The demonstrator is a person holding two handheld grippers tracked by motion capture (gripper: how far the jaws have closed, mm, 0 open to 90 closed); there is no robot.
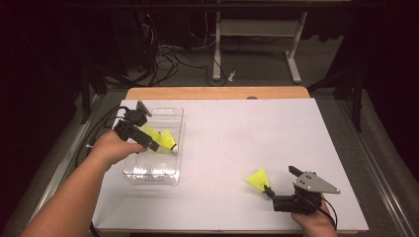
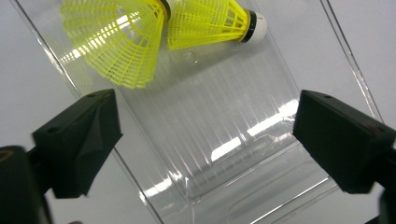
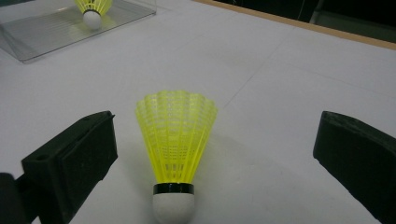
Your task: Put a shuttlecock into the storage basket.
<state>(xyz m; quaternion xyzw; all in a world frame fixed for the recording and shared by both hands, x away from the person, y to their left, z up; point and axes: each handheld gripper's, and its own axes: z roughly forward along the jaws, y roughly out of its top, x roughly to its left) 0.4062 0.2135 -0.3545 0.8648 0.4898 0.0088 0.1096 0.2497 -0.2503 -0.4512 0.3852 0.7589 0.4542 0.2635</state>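
Observation:
A clear plastic tray (image 1: 157, 167) sits at the table's left. Two yellow shuttlecocks lie in it side by side: one (image 2: 116, 42) with its skirt towards the camera, the other (image 2: 210, 21) with its white cork pointing right. My left gripper (image 1: 154, 144) hovers over the tray, open (image 2: 205, 100), with nothing between its jaws. A third yellow shuttlecock (image 1: 259, 178) lies on the white table top at the front right. My right gripper (image 1: 280, 180) stands open (image 3: 215, 119) around that shuttlecock (image 3: 176, 140), cork nearest the camera, pads apart from it.
A white sheet (image 1: 247, 133) covers the table, with a wooden edge (image 1: 217, 93) at the back. Cables (image 1: 168, 59) and a desk frame (image 1: 257, 29) stand on the dark floor beyond. The tray (image 3: 56, 32) appears far off in the right gripper view.

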